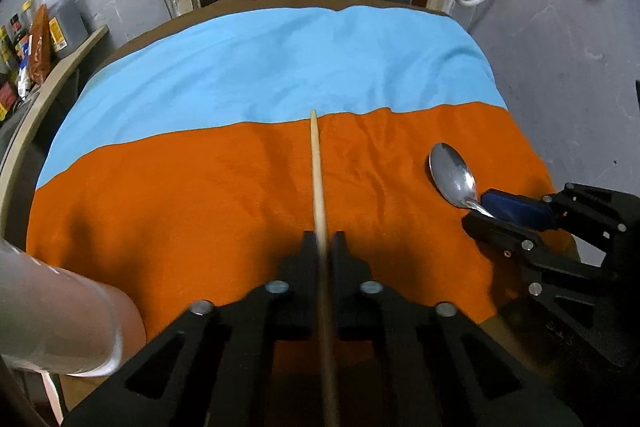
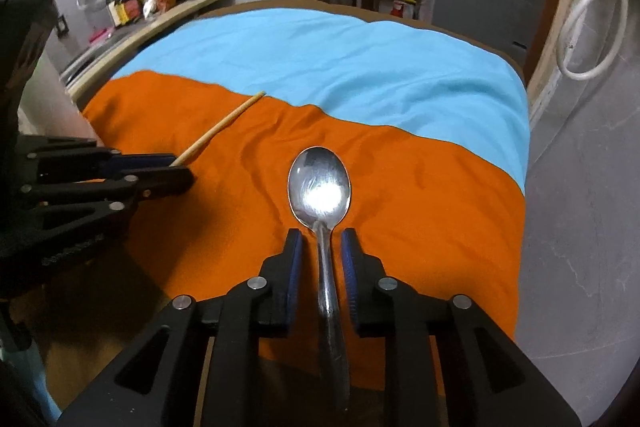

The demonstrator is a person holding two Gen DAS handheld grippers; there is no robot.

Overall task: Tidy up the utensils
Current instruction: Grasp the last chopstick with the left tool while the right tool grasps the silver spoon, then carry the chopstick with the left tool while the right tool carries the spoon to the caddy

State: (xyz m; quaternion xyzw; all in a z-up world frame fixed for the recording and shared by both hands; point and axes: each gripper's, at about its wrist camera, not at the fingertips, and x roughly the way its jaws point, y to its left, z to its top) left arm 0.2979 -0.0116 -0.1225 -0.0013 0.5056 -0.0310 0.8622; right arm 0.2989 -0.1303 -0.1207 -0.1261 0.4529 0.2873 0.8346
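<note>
Left claw (image 1: 324, 239) clamps a pale wooden chopstick (image 1: 316, 163); right claw (image 2: 321, 247) stands apart around a shiny spoon (image 2: 319, 187)

A: What's ahead of the left gripper (image 1: 323, 239)?
B: Bare orange cloth (image 1: 180, 195), then blue cloth (image 1: 260, 67). The right gripper (image 1: 486, 213) and spoon (image 1: 452, 175) crowd its right side.
A: And its left?
B: A pale sleeve (image 1: 60, 315) sits close, with the bottle shelf (image 1: 24, 67) beyond.

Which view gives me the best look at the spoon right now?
The right wrist view: the spoon lies centred, bowl up on the orange cloth, its handle running between the right gripper fingers with gaps on both sides. The left wrist view shows only its bowl at the right edge, handle hidden by that gripper.
</note>
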